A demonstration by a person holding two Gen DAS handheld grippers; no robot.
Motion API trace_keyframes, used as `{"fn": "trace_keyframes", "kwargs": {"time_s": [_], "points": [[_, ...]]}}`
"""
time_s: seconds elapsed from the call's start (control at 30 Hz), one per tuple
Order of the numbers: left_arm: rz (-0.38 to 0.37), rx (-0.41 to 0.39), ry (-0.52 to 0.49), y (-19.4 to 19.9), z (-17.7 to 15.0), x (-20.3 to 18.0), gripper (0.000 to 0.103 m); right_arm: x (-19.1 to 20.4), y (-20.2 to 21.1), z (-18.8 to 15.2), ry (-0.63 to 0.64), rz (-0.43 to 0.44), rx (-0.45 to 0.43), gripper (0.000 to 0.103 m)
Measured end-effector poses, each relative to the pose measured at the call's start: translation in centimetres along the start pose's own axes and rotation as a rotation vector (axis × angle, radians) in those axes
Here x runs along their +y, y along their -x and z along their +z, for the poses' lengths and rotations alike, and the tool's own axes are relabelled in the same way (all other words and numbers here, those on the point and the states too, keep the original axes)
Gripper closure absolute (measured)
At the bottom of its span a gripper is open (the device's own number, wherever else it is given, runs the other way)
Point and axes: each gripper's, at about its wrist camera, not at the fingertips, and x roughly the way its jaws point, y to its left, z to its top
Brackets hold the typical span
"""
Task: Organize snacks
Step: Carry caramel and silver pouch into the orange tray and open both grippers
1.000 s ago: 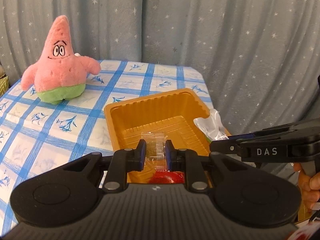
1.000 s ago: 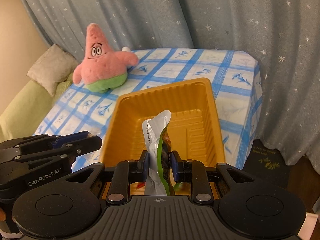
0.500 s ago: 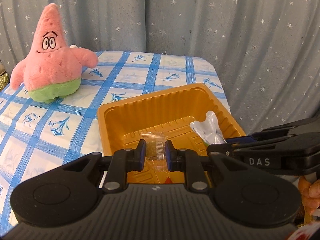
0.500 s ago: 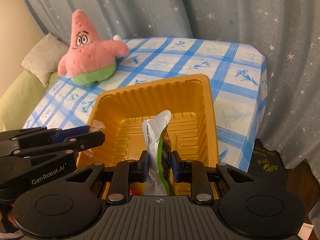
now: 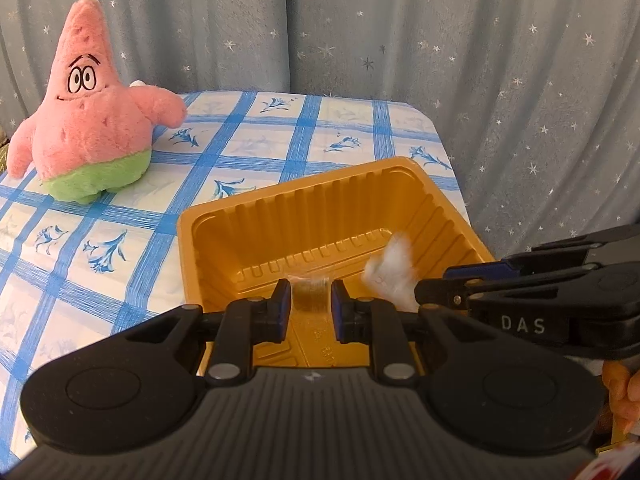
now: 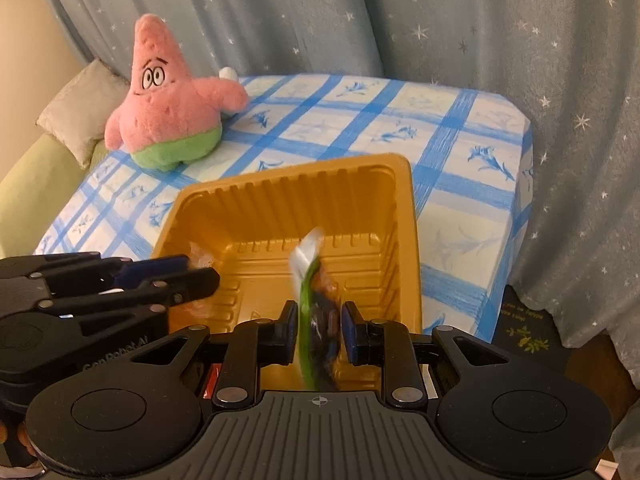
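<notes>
An orange plastic tray [image 5: 224,216] [image 6: 404,184] sits at the near right of the table. My left gripper [image 5: 310,304] hangs over the tray's near edge with its jaws slightly parted, and a clear-wrapped candy [image 5: 310,294] blurs between them, slipping down. My right gripper [image 6: 318,326] is over the tray too, its jaws parted, and a green and white snack packet [image 6: 310,276] blurs between them, dropping. The packet's white end [image 5: 390,270] shows beside the right gripper in the left wrist view.
A pink star plush [image 5: 88,120] [image 6: 168,104] stands at the back left on the blue-checked tablecloth [image 5: 304,128]. A starry grey curtain [image 5: 480,60] hangs behind and right of the table. A cushion [image 6: 76,108] lies at far left.
Both grippers moved forward over the tray. Their jaws have parted, and the candy and the snack packet now blur as they slip down.
</notes>
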Motion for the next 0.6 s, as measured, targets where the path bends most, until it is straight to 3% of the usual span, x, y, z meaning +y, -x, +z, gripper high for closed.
{"fn": "trace_keyframes", "kwargs": {"time_s": [0.6], "points": [[0.01, -0.01, -0.005, 0.83, 0.26, -0.62, 0.084, -0.88, 0.94, 0.09, -0.015, 0.017, -0.009, 0.079]]}}
